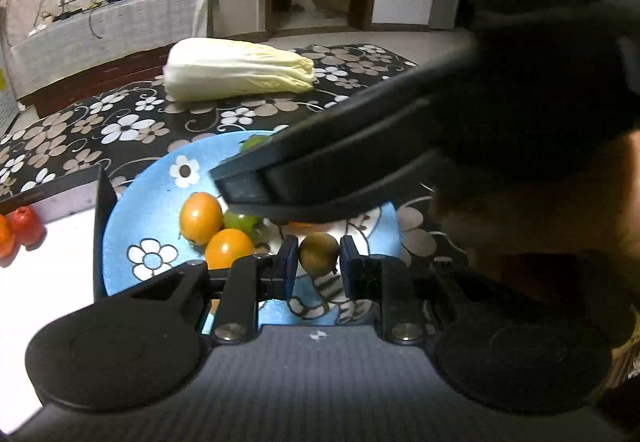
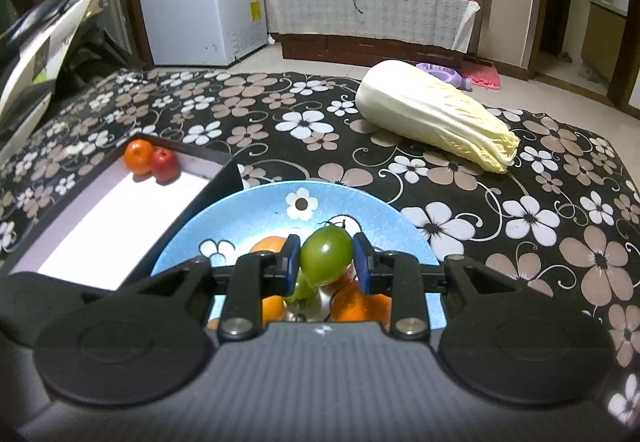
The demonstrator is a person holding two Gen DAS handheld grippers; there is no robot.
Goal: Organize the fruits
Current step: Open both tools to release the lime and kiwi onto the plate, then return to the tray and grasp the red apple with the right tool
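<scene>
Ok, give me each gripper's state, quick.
Left gripper: shut on a brownish-green fruit, above the blue plate.
Right gripper: shut on a green tomato.

- In the left wrist view the blurred right gripper (image 1: 240, 186) hides much of the blue plate (image 1: 132, 210) and most of a green fruit (image 1: 254, 143)
- The white tray (image 1: 52, 274) is cut off at the left edge
- In the right wrist view, oranges (image 2: 354, 304) sit half hidden behind the gripper body

Right tongs (image 1: 240, 188) overhanging crowded plate (image 1: 132, 214)
</scene>
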